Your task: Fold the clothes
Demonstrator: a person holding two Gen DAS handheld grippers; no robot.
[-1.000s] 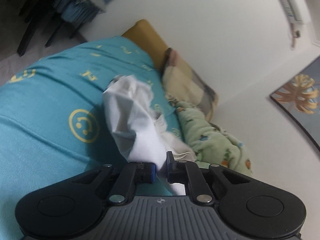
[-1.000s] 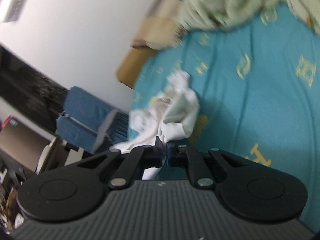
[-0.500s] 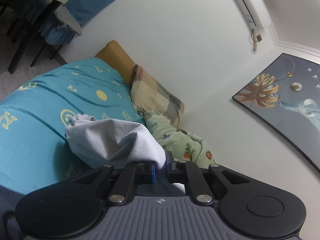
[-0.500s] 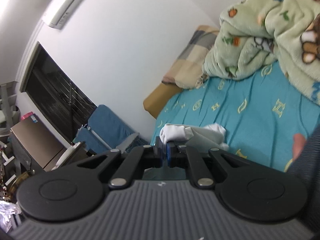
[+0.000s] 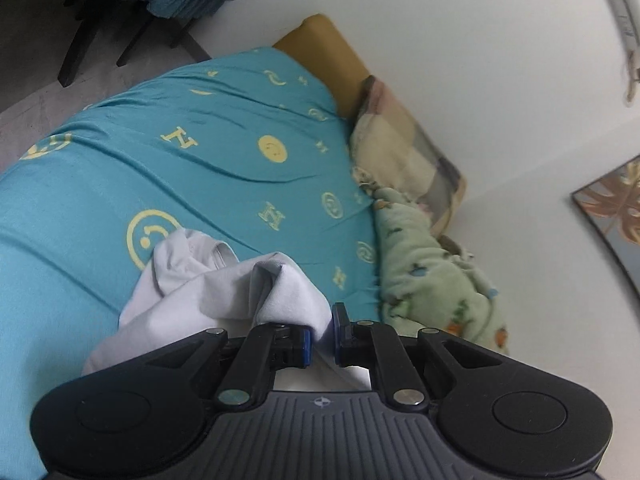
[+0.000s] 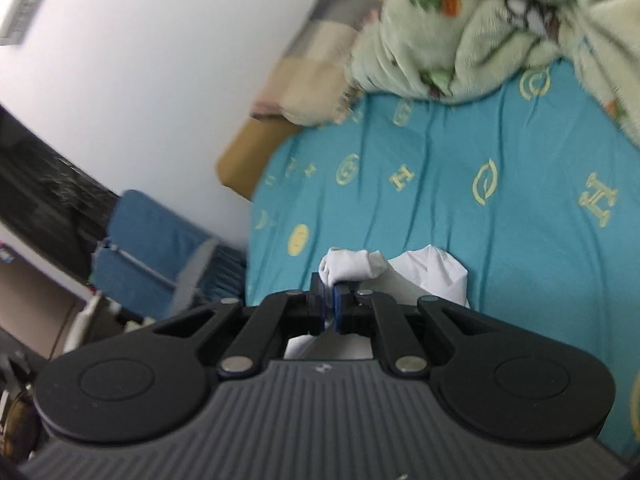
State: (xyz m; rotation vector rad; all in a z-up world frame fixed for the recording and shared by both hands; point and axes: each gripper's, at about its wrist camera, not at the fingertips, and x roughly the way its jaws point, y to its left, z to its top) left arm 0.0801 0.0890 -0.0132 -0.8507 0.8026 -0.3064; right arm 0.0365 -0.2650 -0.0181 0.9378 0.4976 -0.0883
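Note:
A white garment hangs bunched in front of my left gripper, whose blue-padded jaws are shut on a fold of it. Its collar end droops toward the teal bed sheet. In the right wrist view the same white garment is crumpled just past my right gripper, which is shut on another bunched edge of it. Both grippers hold the cloth above the teal bed sheet.
A pale green fleece blanket and a checked pillow lie along the wall side of the bed. The green blanket fills the far end in the right wrist view. A blue chair stands beside the bed.
Both cameras have tilted back down toward the bed after swinging up half a second ago. The garment stays gripped in both grippers and hangs lower and more bunched.

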